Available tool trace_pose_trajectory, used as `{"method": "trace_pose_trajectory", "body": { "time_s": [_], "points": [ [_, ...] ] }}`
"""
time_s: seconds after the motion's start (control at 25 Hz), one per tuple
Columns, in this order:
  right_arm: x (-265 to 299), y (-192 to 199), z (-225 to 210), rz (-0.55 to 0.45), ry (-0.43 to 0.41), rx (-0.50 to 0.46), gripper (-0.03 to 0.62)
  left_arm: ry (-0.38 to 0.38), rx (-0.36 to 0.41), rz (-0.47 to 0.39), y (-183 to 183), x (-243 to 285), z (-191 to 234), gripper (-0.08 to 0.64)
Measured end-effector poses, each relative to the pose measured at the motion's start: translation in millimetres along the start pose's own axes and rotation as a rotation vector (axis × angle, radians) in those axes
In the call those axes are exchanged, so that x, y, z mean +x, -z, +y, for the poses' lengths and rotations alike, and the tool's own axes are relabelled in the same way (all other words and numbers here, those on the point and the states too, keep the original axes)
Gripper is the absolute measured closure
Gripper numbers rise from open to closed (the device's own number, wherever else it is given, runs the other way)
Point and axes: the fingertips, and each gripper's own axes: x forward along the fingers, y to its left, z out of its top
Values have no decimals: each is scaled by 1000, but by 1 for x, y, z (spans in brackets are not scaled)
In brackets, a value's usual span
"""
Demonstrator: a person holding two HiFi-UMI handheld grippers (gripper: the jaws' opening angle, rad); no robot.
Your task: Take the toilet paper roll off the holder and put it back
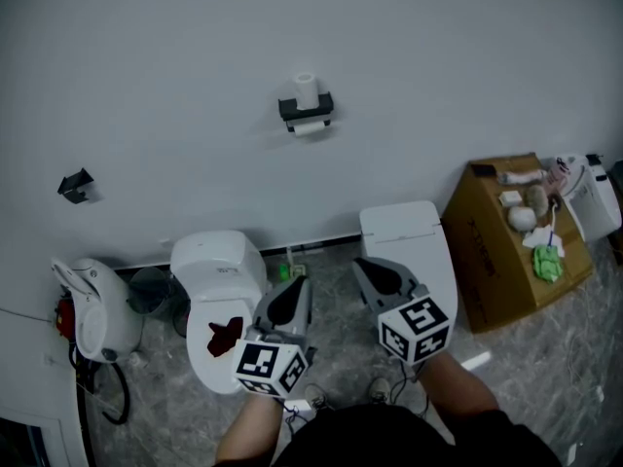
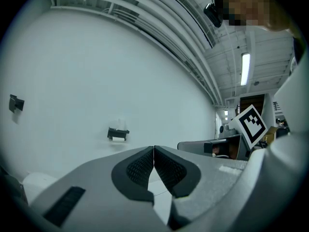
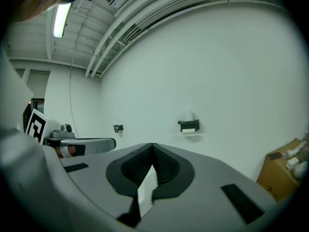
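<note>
A black toilet paper holder (image 1: 306,108) is fixed to the white wall, far ahead of both grippers. One white roll (image 1: 306,89) stands upright on top of it, and white paper (image 1: 310,128) shows under its front edge. The holder (image 2: 118,134) is small in the left gripper view, and the holder (image 3: 189,125) is small in the right gripper view too. My left gripper (image 1: 298,282) is held low over the toilets, jaws shut with nothing between them. My right gripper (image 1: 359,264) is beside it, also shut and empty. The pads of the left gripper (image 2: 154,152) and of the right gripper (image 3: 153,150) meet at the tips.
Two white toilets stand against the wall below the holder, one at the left (image 1: 219,266) and one at the right (image 1: 404,230). A cardboard box (image 1: 492,256) with small items on top stands at the right. A black bracket (image 1: 75,185) is on the wall at the left, with a white appliance (image 1: 92,311) below it.
</note>
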Motion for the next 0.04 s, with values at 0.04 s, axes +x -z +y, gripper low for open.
{"method": "trace_pose_trajectory", "body": {
  "time_s": [0.04],
  "points": [
    [0,0,1,0,0,0,597,0,2,-2,0,-1,0,555]
  ]
}}
